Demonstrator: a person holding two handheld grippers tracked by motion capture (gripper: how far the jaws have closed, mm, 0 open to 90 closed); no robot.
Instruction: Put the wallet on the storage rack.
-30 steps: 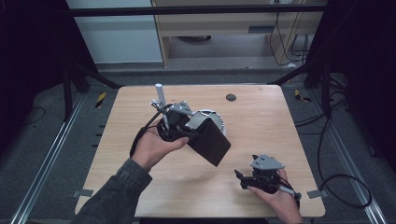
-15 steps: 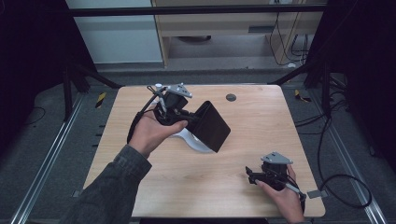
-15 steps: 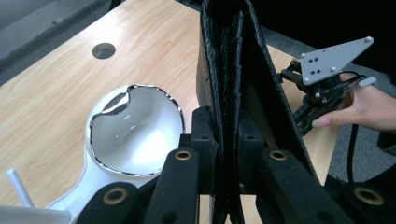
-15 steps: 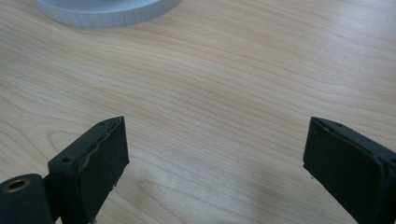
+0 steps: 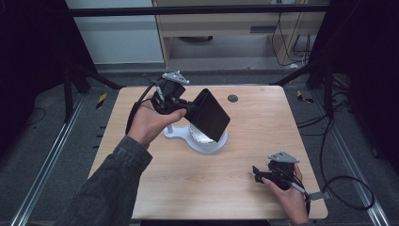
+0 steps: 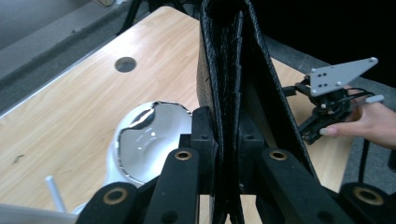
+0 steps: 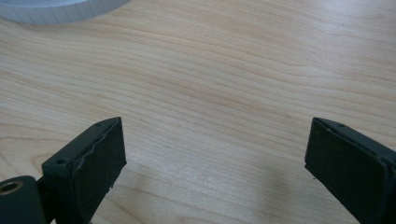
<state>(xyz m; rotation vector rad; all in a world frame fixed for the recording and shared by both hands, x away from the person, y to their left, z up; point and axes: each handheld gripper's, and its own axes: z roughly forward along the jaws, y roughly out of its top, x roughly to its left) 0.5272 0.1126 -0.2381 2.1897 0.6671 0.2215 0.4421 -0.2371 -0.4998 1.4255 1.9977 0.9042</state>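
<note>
Aloft, black wallet (image 5: 209, 114) in left claw (image 5: 184, 111); contents unseen

A flat black textured leather case (image 5: 209, 114), folded shut with stitched edges, hangs tilted in the air just above a white round-based mirror stand (image 5: 207, 142), one end clamped by the left gripper (image 5: 181, 109).

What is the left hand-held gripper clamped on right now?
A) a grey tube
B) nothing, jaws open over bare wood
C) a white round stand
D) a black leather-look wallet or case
D: in the left gripper view the left hand-held gripper has both jaws pressed on the edge of the black case, which it holds above the white stand on the table.
</note>
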